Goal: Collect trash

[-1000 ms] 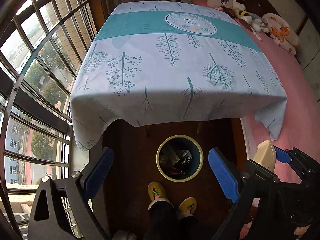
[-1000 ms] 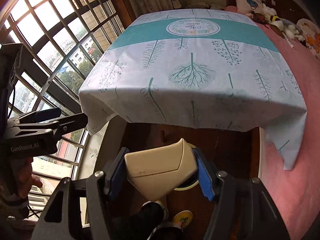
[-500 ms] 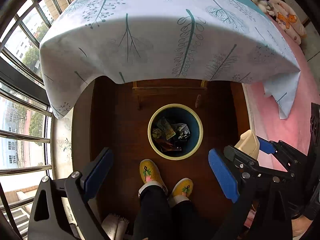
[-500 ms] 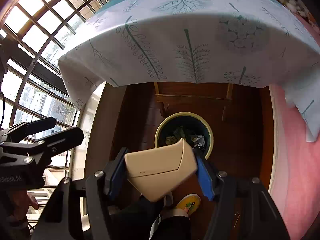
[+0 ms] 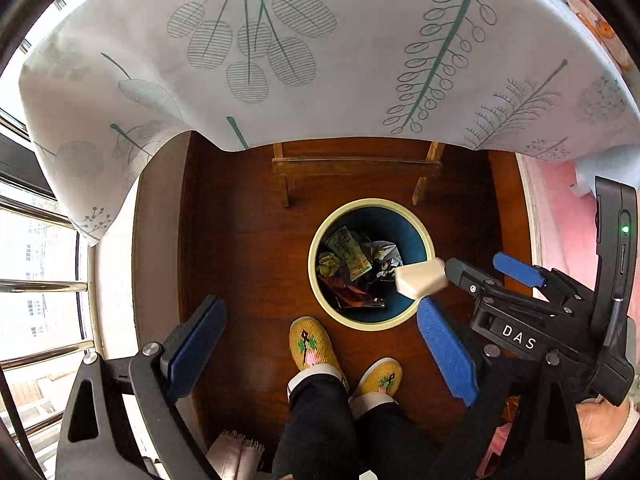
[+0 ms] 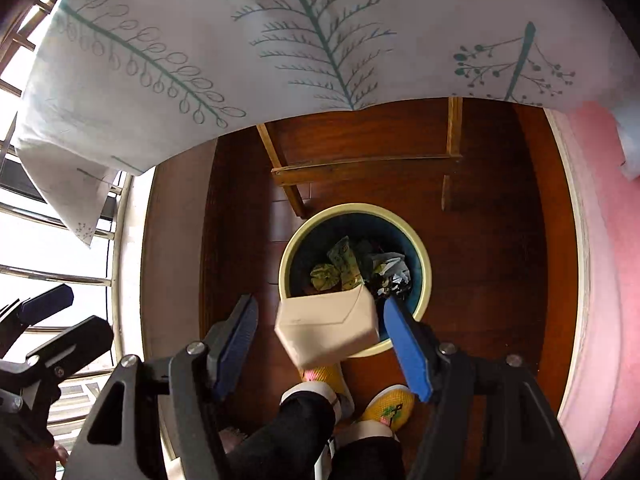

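A round bin (image 5: 424,240) with a cream rim and blue inside stands on the wood floor under the table's edge, holding several crumpled wrappers (image 5: 348,260). It also shows in the right wrist view (image 6: 418,240). My right gripper (image 6: 320,328) hangs over the bin's near rim with its jaws spread wide. A cream carton (image 6: 328,328) sits loose between them, apart from the left pad and tilted, free of the grip. In the left wrist view the carton (image 5: 420,278) is over the bin beside the right gripper (image 5: 480,276). My left gripper (image 5: 320,352) is open and empty.
A leaf-print tablecloth (image 5: 320,60) overhangs the bin. Wooden table legs and a crossbar (image 5: 356,166) stand just behind it. The person's yellow slippers (image 5: 312,344) are right before the bin. Window bars (image 5: 40,284) are on the left, a pink bed (image 5: 560,208) on the right.
Both grippers tilted down and moved toward the bin. My right gripper opened and let go of the carton, which now sits loose over the bin's rim.
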